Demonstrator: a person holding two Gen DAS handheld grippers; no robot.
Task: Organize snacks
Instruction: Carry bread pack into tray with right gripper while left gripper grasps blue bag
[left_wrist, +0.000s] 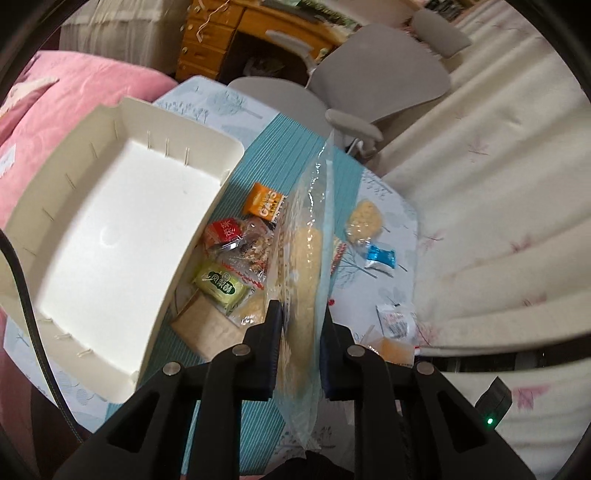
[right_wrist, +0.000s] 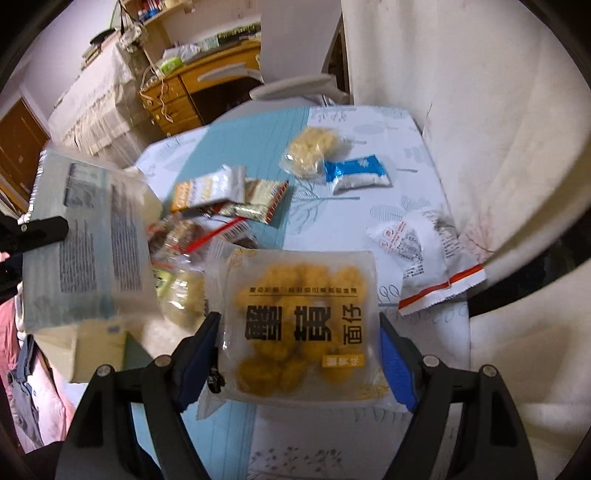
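My left gripper (left_wrist: 301, 321) is shut on a clear bag of pale noodle snack (left_wrist: 306, 258), held edge-on above the table; the same bag (right_wrist: 88, 240) shows at the left of the right wrist view. A white tray (left_wrist: 110, 236) lies to its left, bare inside. My right gripper (right_wrist: 299, 332) is open, its fingers on either side of a yellow noodle-snack packet (right_wrist: 303, 325) lying on the table. A pile of small snacks sits beside the tray: an orange packet (left_wrist: 264, 201), a red one (left_wrist: 223, 232), a green one (left_wrist: 219, 286).
Loose on the tablecloth (right_wrist: 369, 229) are a blue-and-white packet (right_wrist: 356, 175), a pale noodle cake (right_wrist: 312, 149) and a white wrapper with red stripe (right_wrist: 428, 258). A grey chair (left_wrist: 376, 77) and wooden desk (left_wrist: 229, 33) stand behind. White fabric (left_wrist: 498, 184) runs along the right, pink bedding (left_wrist: 74, 92) on the left.
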